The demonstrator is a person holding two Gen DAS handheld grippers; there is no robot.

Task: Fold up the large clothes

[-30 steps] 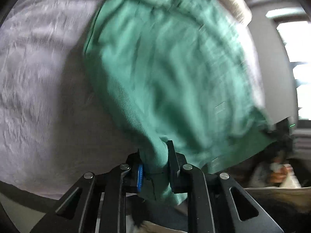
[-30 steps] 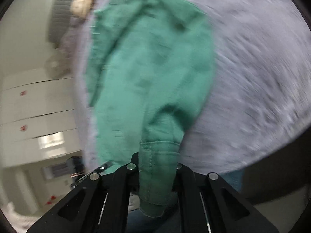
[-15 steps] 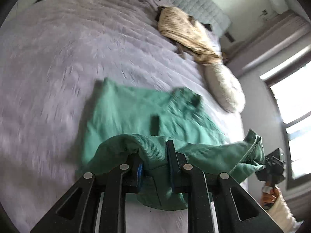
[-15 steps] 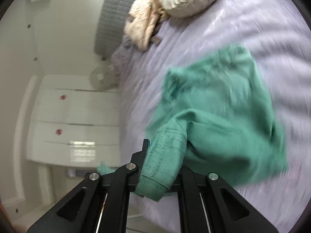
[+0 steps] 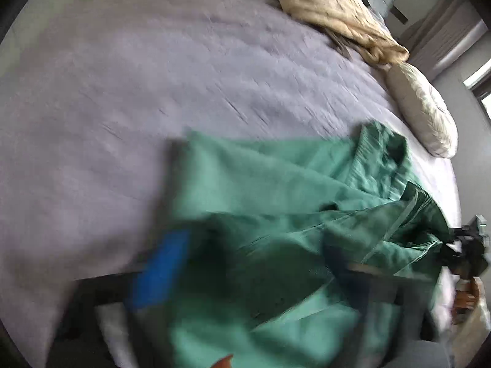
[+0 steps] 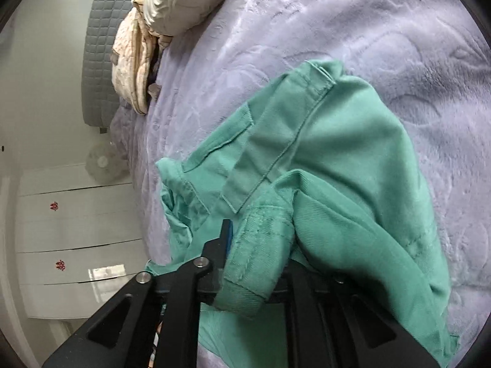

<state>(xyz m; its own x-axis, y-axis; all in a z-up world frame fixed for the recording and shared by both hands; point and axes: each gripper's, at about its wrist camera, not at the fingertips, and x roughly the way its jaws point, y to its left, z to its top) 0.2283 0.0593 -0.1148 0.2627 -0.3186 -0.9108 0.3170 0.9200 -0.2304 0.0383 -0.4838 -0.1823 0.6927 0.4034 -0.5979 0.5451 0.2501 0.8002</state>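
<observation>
A large green garment (image 5: 276, 190) lies bunched on the lilac bedspread (image 5: 153, 92); in the right wrist view the green garment (image 6: 337, 153) lies folded over itself. My right gripper (image 6: 257, 245) is shut on its ribbed cuff, low over the bed. My left gripper (image 5: 251, 263) is badly blurred at the frame bottom. A blue pad (image 5: 159, 270) shows at the left of dark green cloth between the fingers; I cannot tell how the jaws stand. The right gripper also shows at the far right of the left wrist view (image 5: 469, 245).
A beige blanket (image 5: 337, 21) and a white pillow (image 5: 426, 113) lie at the head of the bed. A grey quilted headboard (image 6: 98, 46), a fan (image 6: 102, 162) and white drawers (image 6: 76, 245) stand beside the bed.
Both grippers have carried the garment down onto the bed and forward. The left wrist view has gone blurred with fast motion and its fingers have spread apart in the frame.
</observation>
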